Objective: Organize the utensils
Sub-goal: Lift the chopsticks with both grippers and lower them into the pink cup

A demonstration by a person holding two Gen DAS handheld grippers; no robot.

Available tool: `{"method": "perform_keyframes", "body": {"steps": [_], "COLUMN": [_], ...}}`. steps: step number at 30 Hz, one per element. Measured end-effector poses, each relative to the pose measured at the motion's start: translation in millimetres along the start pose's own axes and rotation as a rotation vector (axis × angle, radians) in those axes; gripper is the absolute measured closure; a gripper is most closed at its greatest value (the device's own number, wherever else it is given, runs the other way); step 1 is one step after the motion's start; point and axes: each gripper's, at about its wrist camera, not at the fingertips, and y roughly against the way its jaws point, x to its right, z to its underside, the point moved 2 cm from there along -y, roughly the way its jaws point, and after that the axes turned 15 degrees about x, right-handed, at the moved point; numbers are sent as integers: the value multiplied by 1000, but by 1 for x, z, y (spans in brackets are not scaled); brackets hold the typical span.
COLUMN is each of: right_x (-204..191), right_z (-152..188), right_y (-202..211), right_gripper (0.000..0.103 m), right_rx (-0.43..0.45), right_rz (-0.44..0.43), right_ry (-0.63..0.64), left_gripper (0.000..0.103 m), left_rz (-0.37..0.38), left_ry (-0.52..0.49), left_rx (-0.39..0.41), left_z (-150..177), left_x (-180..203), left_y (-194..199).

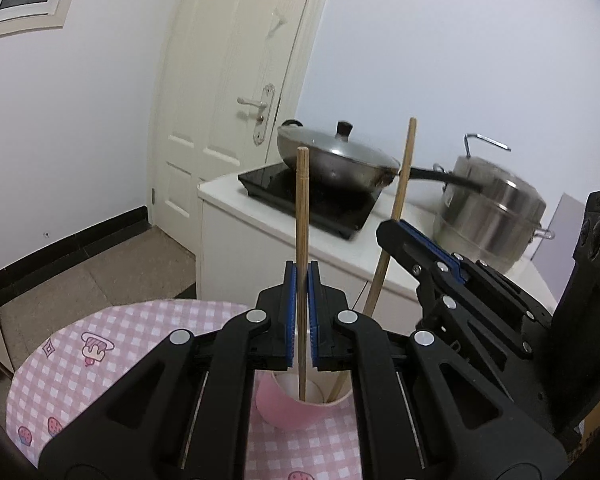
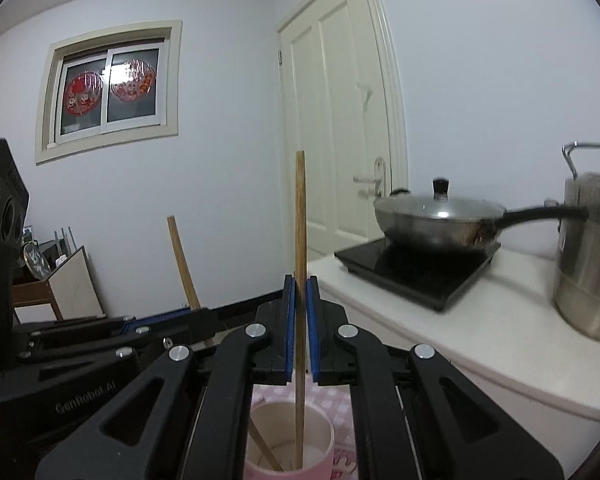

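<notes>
two chopsticks stand with their lower ends inside the pink cup [image 1: 300, 412] on the checked tablecloth [image 1: 100, 344]; the left gripper [image 1: 302, 312] is clamped tight on one chopstick [image 1: 302, 208]; the right gripper [image 2: 299, 320] is clamped tight on the other chopstick [image 2: 300, 220]; a lidded wok [image 1: 336, 160] sits on the cooktop [image 1: 312, 196] beyond.

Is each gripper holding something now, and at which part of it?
Yes. The left gripper clamps one chopstick around mid-shaft; the right gripper clamps the other chopstick likewise. Both lower tips are inside the pink cup.
</notes>
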Motion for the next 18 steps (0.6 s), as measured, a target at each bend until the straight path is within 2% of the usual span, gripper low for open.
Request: {"method": "perform_keyframes", "body": {"steps": [6,17,18], "right_x": [3,3,3], "right_z": [19,33,33], "right_y": [12,24,25], "right_gripper": [99,97,97], "right_rx": [-55,-124,-127], "right_rz": [10,16,16], "right_ry": [-14,-73,-77], "left_gripper": [97,96,91], "left_rz": [4,0,-2], "left_ry": [-14,-37,-43], "left_rx": [-51,-127,-133], "left_z": [15,24,25], "left_x": [-1,0,0], "left_y": [0,3,4]}}
